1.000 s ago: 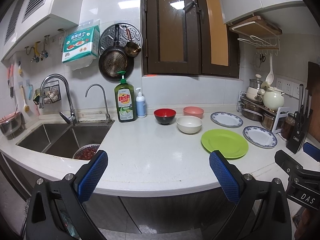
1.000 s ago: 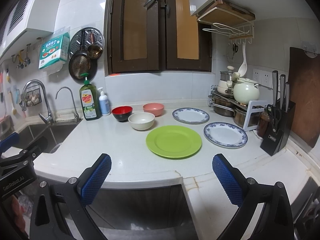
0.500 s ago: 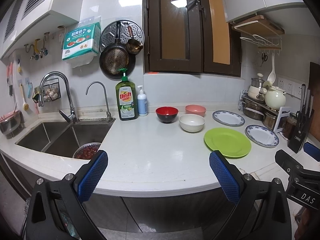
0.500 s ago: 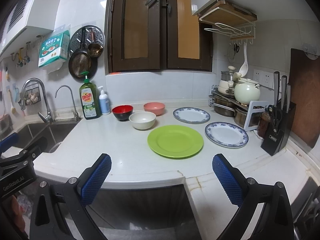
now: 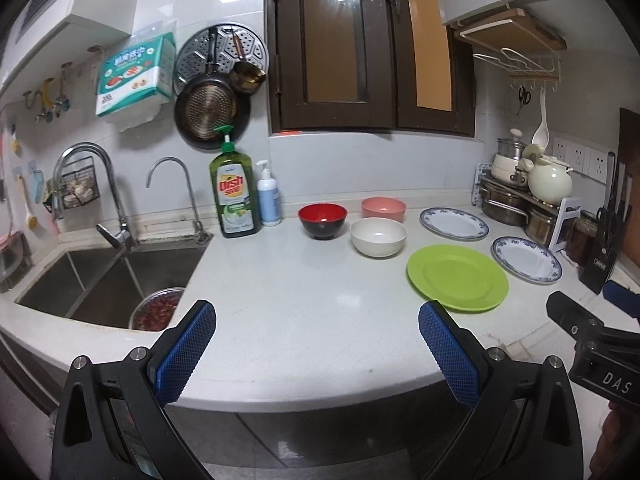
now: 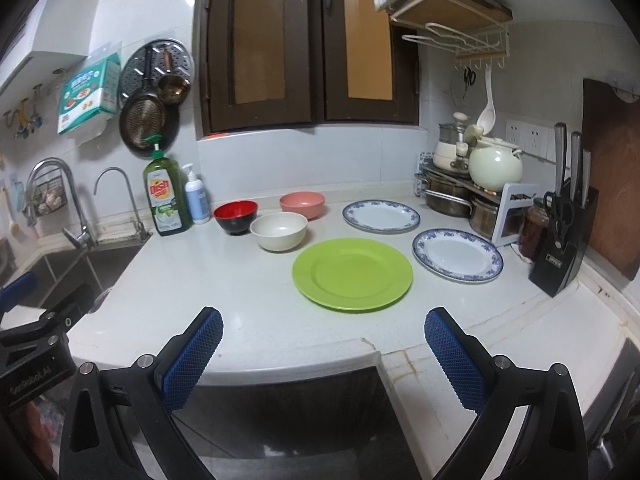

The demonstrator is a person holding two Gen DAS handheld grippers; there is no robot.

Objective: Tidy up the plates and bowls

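White kitchen bench carries a green plate, two blue-rimmed plates and red bowl, cream bowl and pink bowl behind it, all apart; left gripper and right gripper hover spread, empty, at its front edge.

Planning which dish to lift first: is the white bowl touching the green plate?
Apart. The right wrist view shows a strip of bare counter between the white bowl and the green plate.
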